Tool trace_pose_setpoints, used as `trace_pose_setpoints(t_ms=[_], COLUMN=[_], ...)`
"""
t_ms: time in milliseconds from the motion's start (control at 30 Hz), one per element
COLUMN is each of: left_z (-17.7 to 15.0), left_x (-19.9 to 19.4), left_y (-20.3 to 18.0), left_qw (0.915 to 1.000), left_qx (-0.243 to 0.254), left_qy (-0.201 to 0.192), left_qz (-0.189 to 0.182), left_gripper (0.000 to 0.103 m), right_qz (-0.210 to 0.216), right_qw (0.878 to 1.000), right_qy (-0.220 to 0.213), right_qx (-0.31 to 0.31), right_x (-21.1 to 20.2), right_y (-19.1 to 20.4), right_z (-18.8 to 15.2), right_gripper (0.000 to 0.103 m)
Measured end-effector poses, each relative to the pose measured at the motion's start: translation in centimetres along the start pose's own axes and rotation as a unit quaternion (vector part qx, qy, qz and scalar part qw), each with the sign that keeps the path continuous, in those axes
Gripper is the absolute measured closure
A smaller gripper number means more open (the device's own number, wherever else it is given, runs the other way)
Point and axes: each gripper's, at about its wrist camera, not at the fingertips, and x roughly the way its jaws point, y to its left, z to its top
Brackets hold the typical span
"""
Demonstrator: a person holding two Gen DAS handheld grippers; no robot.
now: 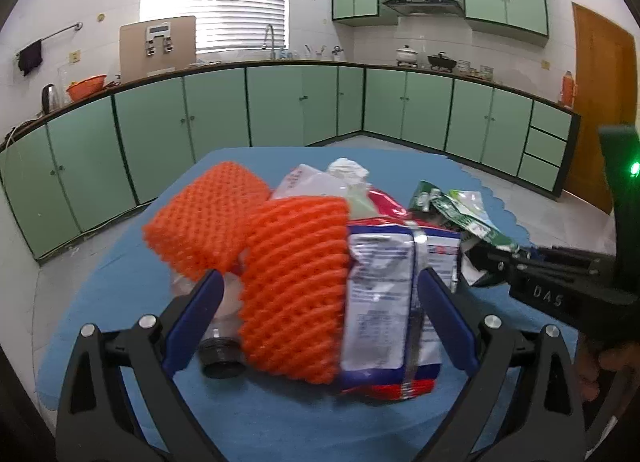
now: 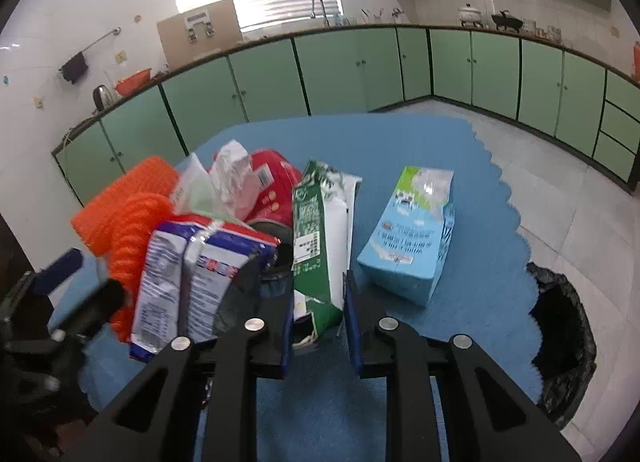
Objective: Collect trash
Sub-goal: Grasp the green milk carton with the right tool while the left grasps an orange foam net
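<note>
A pile of trash lies on the blue mat. My left gripper is open around an orange foam net and a blue-and-white snack wrapper, with a clear bottle's black cap beside them. A second orange net lies behind. My right gripper is shut on a flattened green-and-white carton, also seen in the left wrist view. A light blue milk carton lies to its right. The wrapper, nets and a red bag sit to its left.
A black trash bag hangs open off the mat's right edge. Crumpled white paper tops the pile. Green kitchen cabinets run along the far walls, and tiled floor lies beyond the mat.
</note>
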Motion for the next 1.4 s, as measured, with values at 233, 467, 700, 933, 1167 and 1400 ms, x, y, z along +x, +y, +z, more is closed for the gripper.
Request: trace_pose_setpoints(t_ms=[233,467,700,933,1167,1400], left_z=[0.1,0.5,0.4,0.1,0.7,1.7], left_x=[1.2,1.0,1.8,2.7,1.9,0.8], left_y=[-1.4,0.9,2.5,1.5,1.9,1.8], left_qw=[0.9997,0.9996,0.9991,0.9988,0.9992,0.9995], left_qx=[0.012,-0.011,-0.023,-0.015,-0.022,-0.017], left_qy=[0.013,0.008,0.032,0.046,0.030,0.007], left_qz=[-0.014,0.026,0.018,0.001,0.013,0.025], left_gripper=[0.028,0.028,0.029,0.048,0.073,0.077], right_qz=[0.006,0.014,0.011,0.005,0.005,-0.002], right_qw=[1.000,1.000,1.000,1.000,0.999,0.998], right_qy=[-0.018,-0.001,0.009,0.016,0.042,0.064], right_qx=[0.012,0.012,0.020,0.012,0.001,-0.002], right_x=[-1.8,-1.2,-0.6,-0.4,0.5,1.3], right_y=[-1.3,-1.2,-1.0,-0.8,-0.5,-0.6], right_z=[0.6,0.2,-0.2,-0.3,-0.7,-0.8], right_gripper=[0.082,0.082,0.082,0.082,0.081,0.081])
